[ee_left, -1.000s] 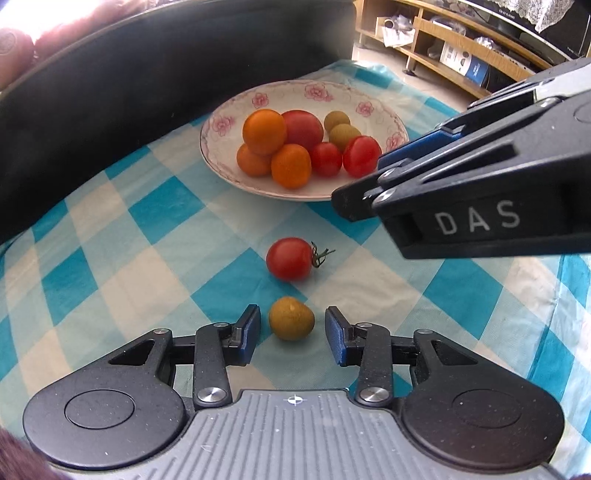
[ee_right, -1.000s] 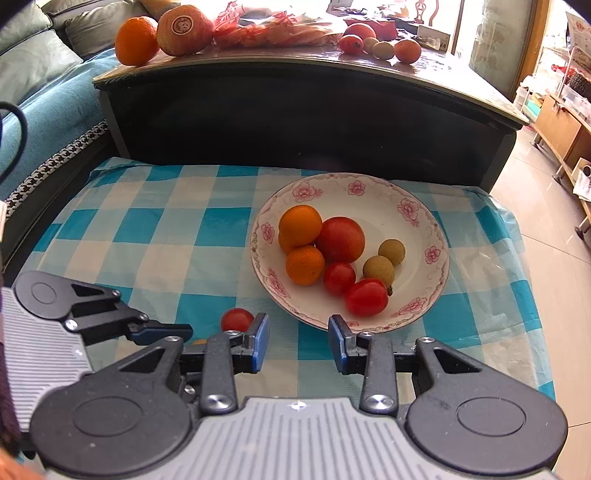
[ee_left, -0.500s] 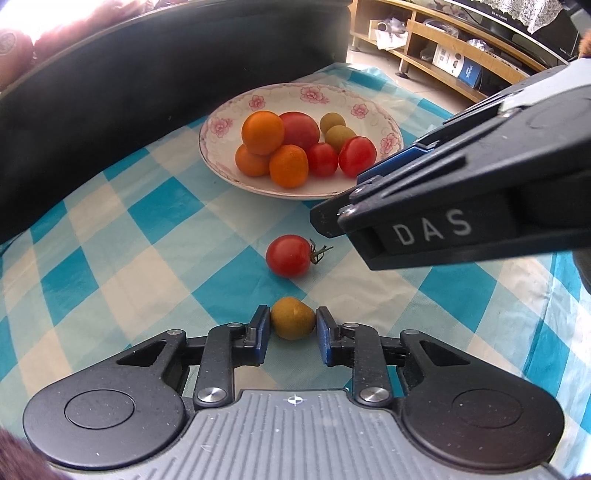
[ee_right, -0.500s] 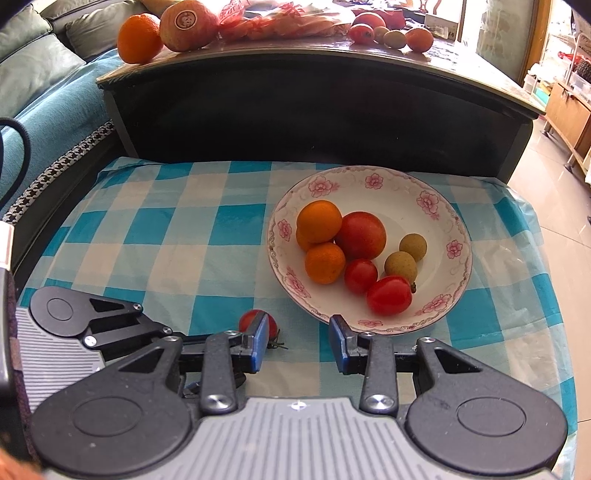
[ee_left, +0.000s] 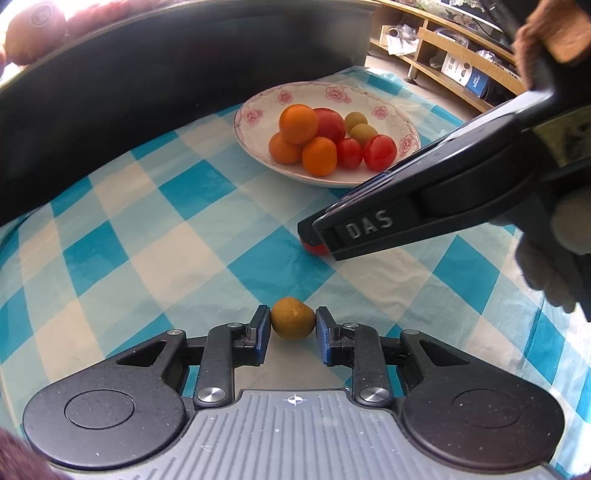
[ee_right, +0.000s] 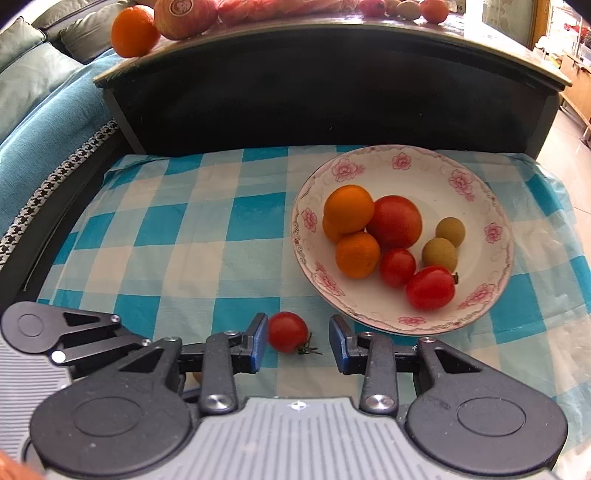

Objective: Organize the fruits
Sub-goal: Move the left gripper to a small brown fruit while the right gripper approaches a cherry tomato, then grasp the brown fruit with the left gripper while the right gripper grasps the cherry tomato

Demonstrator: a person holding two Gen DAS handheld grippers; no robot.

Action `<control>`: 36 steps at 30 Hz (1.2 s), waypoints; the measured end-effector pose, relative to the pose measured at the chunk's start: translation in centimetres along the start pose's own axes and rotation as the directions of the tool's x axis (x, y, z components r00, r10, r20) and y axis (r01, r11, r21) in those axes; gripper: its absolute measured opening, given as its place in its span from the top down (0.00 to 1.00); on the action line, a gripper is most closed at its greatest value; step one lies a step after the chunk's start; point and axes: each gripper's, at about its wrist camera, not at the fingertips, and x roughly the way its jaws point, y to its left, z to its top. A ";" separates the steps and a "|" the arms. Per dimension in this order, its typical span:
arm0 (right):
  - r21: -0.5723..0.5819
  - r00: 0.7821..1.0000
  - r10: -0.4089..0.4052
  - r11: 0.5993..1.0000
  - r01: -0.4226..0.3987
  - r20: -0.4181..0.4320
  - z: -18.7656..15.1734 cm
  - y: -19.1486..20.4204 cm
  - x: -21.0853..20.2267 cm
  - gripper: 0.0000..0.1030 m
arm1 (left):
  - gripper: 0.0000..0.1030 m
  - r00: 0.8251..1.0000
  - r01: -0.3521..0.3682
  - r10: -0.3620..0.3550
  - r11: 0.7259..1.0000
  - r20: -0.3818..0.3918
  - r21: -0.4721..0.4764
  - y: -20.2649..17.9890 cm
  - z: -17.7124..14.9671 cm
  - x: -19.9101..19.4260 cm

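Fruits: two loose pieces remain on the bench, one in each claw's reach

Fruits (ee_right: pixel 388 240) already gathered sit in a white plate (ee_right: pixel 480 192) with a pink flower rim: oranges, red tomatoes and two small brown-green round fruits, all touching or nearly touching in one cluster. The plate stands on the bench (ee_right: pixel 207 229), which is covered by a blue-and-white checked cloth.

Left claw (ee_left: pixel 293 325): closed on a small brown-green fruit (ee_left: pixel 293 322). Both blue pads press against its sides. Whether the fruit is lifted clear of the cloth cannot be told from this view.

Right claw (ee_right: pixel 298 341): jaws stand apart. A red cherry tomato (ee_right: pixel 287 331), stem pointing toward the camera, lies on the cloth between the pads, just against the left-hand pad; a clear gap shows to the right-hand pad. It is not gripped. In the left wrist view this claw comes in from the right, angled down, and hides all but a sliver of the tomato.

The tomato lies just beside the near rim of the plate. The brown-green fruit is farther from the plate.

A dark table edge behind the bench carries more fruit, including an orange (ee_right: pixel 135 31).
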 end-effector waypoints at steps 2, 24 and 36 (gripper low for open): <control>-0.005 1.000 -0.002 1.000 0.001 -0.011 0.1 0.2 0.7 0.62 | 0.66 1.000 0.003 -0.003 1.000 -0.003 -0.006 0.3 0.0 0.1; -0.065 0.994 -0.088 0.994 0.083 -0.064 -4.5 -0.7 -0.5 0.68 | 0.58 0.999 -0.046 0.045 0.997 0.007 0.060 -0.6 -0.2 0.6; -0.049 0.978 -0.200 0.979 0.198 -0.052 -10.0 -0.6 -3.7 0.68 | 0.67 1.000 -0.027 0.027 0.995 0.007 0.091 -3.1 -1.9 -0.3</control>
